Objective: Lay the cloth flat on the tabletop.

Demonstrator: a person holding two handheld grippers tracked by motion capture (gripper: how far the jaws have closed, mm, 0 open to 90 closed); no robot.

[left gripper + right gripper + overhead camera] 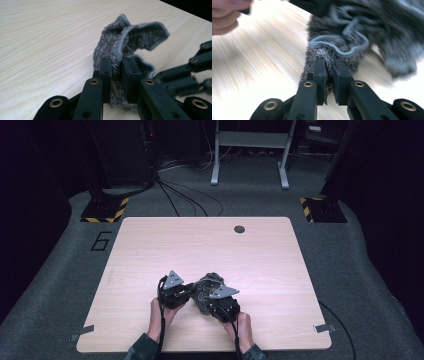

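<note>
Near the front middle of the wooden bench [150, 250], a fuzzy grey sock [117, 45] sits bunched between both tongs: the left tongs [117, 75] pinch one fold of it, and the right tongs [329, 75] clamp its knitted cuff edge.

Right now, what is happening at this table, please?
A person at a light wooden table holds a claw in each hand and works on one grey fuzzy knitted cloth, perhaps a sock. The left claw is shut on one part of it, and the right claw is shut on another part. The two claws are close together near the person's edge of the table, with the cloth bunched between them. I cannot tell whether it is being folded or turned.
</note>
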